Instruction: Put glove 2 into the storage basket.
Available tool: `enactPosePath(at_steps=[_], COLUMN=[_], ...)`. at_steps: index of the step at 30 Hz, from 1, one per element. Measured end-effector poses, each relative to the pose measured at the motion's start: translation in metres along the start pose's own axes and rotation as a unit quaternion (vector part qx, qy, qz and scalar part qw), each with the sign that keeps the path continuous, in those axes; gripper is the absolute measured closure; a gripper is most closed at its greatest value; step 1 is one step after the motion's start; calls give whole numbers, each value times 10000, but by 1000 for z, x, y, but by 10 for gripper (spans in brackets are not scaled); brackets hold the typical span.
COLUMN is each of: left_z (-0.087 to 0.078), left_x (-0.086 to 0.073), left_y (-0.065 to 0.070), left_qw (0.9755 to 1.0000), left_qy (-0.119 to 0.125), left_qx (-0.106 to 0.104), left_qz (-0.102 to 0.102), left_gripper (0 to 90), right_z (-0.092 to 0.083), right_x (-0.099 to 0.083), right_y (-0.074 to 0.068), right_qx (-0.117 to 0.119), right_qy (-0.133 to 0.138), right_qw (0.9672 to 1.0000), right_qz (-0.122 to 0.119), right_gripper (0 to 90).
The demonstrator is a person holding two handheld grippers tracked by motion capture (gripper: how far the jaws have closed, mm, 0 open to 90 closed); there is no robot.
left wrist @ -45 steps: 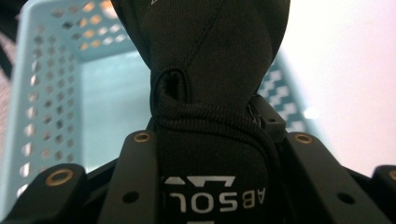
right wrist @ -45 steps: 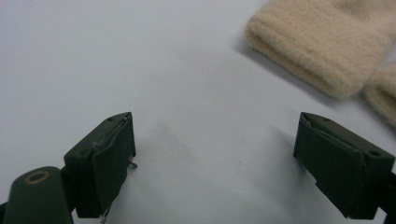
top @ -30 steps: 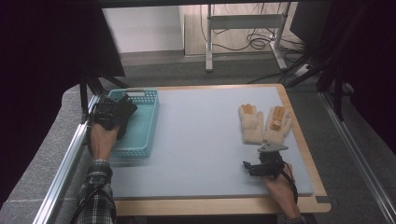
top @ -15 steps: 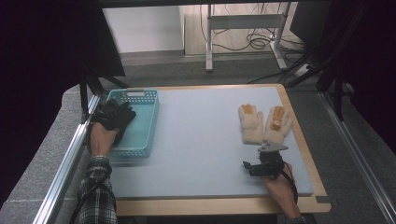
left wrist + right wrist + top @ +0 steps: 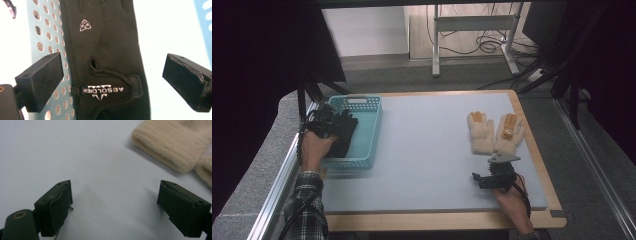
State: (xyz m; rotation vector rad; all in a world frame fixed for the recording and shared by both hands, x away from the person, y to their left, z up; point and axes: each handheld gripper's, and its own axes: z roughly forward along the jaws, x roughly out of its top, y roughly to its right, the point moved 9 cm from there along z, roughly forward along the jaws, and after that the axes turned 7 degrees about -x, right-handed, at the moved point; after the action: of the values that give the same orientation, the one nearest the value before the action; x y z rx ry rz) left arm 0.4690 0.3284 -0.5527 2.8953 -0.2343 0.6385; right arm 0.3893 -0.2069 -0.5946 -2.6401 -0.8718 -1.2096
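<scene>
The left hand-held gripper (image 5: 326,121) has shifted over the last second — earlier it sat over the near-left part of the teal basket (image 5: 362,145) with the black glove (image 5: 343,131) bunched under it, and now it sits slightly farther back and to the left, at the basket's left rim. The glove has spread out toward the basket's middle, lying flatter than before. In the left gripper view the jaws stand wide apart, the glove (image 5: 105,62) lying loose between them.
</scene>
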Motion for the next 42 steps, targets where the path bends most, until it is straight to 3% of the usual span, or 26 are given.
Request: enactPosePath(at_steps=[6,11,21,24,26,30,37,42], left_z=[-14,-19,-30,-33,-36,-43,-54,-59], left_x=[1,1,-3,-4,-3,-2,-3,-7], left_y=[16,34,72,83,91,109,143,172], left_qw=[9980,9930,9835,9807,9780,9700,9585,9479], left_qy=[431,819,1189,1266,1364,1576,1773,1915], left_qx=[-433,-798,-1076,-1212,-1294,-1558,-1761,-1994], left_qz=[172,282,837,868,903,996,1371,1585], left_gripper=[32,25,8,14,18,24,28,21], right_z=[0,0,0,0,0,0,0,0], right_x=[0,0,0,0,0,0,0,0], right_y=[0,0,0,0,0,0,0,0], right_qx=[-1,-1,-2,-2,-3,-2,-1,-3], right_qy=[-1,0,-1,-2,0,-2,-2,-2], right_qw=[10000,10000,10000,10000,10000,10000,10000,10000], right_qz=[-2,-1,11,13,10,9,10,19], right_gripper=[122,122,122,122,122,122,122,122])
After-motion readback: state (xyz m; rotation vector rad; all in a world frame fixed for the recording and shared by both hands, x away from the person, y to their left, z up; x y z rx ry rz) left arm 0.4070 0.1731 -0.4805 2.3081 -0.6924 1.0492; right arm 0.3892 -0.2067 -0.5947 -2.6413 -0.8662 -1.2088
